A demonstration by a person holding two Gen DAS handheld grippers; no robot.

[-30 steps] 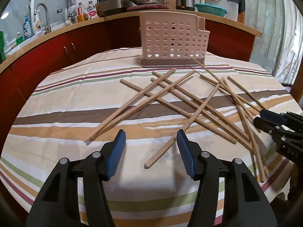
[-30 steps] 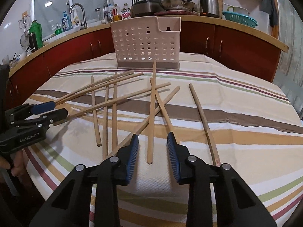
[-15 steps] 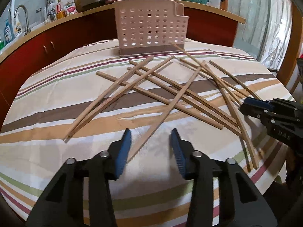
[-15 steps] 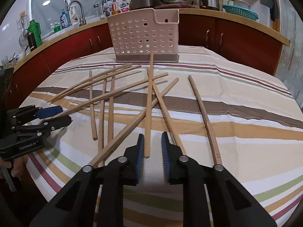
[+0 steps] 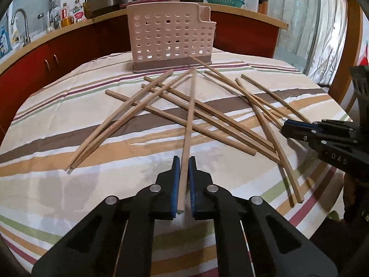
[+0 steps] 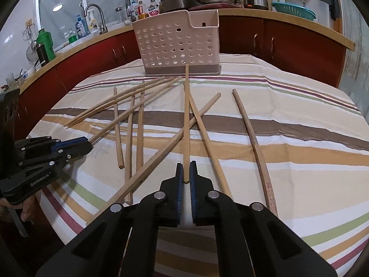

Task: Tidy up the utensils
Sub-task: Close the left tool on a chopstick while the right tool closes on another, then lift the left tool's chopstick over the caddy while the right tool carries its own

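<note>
Both sets of blue-padded jaws have narrowed since a second ago, and now the left gripper (image 5: 184, 182) pinches the near end of one long pale wooden chopstick (image 5: 189, 120) while the right gripper (image 6: 186, 180) nips the butt of another pale wooden chopstick (image 6: 186, 115). Each stick's long axis runs straight out toward 12 o'clock, its tip just short of the perforated pinkish plastic utensil holder (image 5: 170, 38) standing on the striped tablecloth (image 5: 57, 124). Neither view shows the holder's open top or compartments, and I cannot tell whether the held ends have left the cloth.
</note>
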